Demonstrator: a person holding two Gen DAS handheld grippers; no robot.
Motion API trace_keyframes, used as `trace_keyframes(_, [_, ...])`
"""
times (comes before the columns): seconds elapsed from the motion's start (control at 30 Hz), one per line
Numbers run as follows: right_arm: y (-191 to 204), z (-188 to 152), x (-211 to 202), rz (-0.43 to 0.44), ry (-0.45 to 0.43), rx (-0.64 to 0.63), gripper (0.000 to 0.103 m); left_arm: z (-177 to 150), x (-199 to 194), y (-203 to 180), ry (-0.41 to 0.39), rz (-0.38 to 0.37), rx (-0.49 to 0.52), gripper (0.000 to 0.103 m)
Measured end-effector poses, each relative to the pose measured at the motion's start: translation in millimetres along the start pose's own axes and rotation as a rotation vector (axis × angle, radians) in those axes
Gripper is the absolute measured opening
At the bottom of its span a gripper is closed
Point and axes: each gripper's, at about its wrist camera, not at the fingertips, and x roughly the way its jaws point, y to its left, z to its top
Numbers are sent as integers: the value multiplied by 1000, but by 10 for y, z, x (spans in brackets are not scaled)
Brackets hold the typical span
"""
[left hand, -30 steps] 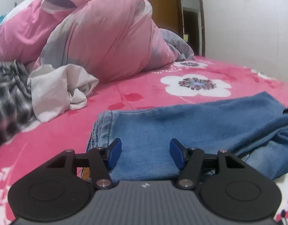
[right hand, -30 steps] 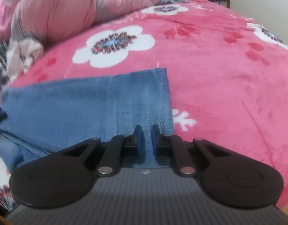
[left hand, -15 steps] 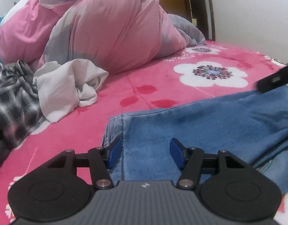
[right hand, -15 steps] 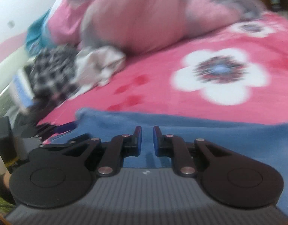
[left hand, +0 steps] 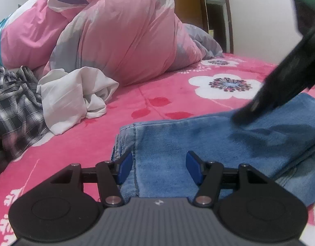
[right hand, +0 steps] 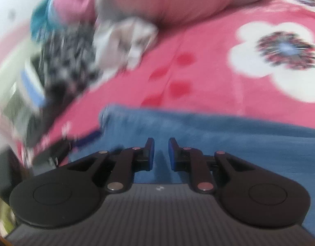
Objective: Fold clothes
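**Over the jeans on the bed, both tools empty**

Your left tool [left hand: 159,168] sits low over the near end of the jeans [left hand: 198,143], jaws about half apart, blue pads [left hand: 124,167] straddling the side seam with denim under the gap but nothing pinched. Your right tool [right hand: 160,153] has only a narrow gap; its jaws have just been opening, pads off the fabric, nothing held. From the left wrist view it comes in from the upper right, its tip low over the jeans' far half; contact can't be told. Right wrist view is blurred. Jeans lie flat on the pink flowered bed cover [left hand: 161,94], hem edge towards the left, more denim layered under at right. Beyond, left: a crumpled white garment [left hand: 75,94] next to a black-and-white plaid garment [left hand: 14,106], both apart from the jeans. Behind them a pink and grey duvet [left hand: 120,34] is heaped up. Wooden door [left hand: 186,2] and white wall [left hand: 259,20] at back.
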Motion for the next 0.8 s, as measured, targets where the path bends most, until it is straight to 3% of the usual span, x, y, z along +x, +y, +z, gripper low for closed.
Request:
trace_keyframes(0.1, [12, 178, 325, -19, 4, 62, 15, -10, -1, -11, -2, 6, 3, 60])
trace_keyframes(0.23, [-204, 262, 259, 15, -89, 269, 17, -14, -4, 19, -6, -4, -8, 60])
trace_keyframes(0.43, [-516, -343, -522, 78, -253, 367, 17, -20, -11, 28, -13, -9, -15, 60])
trace_keyframes(0.5, [-744, -542, -804, 5, -307, 391, 19, -17, -12, 31, -12, -11, -16, 60])
trace_keyframes(0.6, [-1338, -761, -1148, -172, -328, 508, 20, -14, -11, 40, -12, -15, -18, 60])
trace_keyframes(0.67, [-1780, -928, -1402, -239, -368, 597, 7, -15, -13, 45, -13, -18, -21, 60])
trace_keyframes(0.7, [-1949, -1017, -1556, -259, -407, 650, 7, -16, -13, 48, -14, -19, -22, 61])
trace_keyframes(0.73, [-2066, -1098, -1704, -278, -447, 696, 8, -18, -13, 50, -14, -19, -24, 61])
trace_keyframes(0.77, [-2123, -1169, -1854, -347, -480, 739, 17, -17, -15, 55, -15, -22, -28, 61])
trace_keyframes(0.8, [-2126, -1212, -1973, -449, -495, 755, 17, -15, -17, 61, -15, -25, -32, 61])
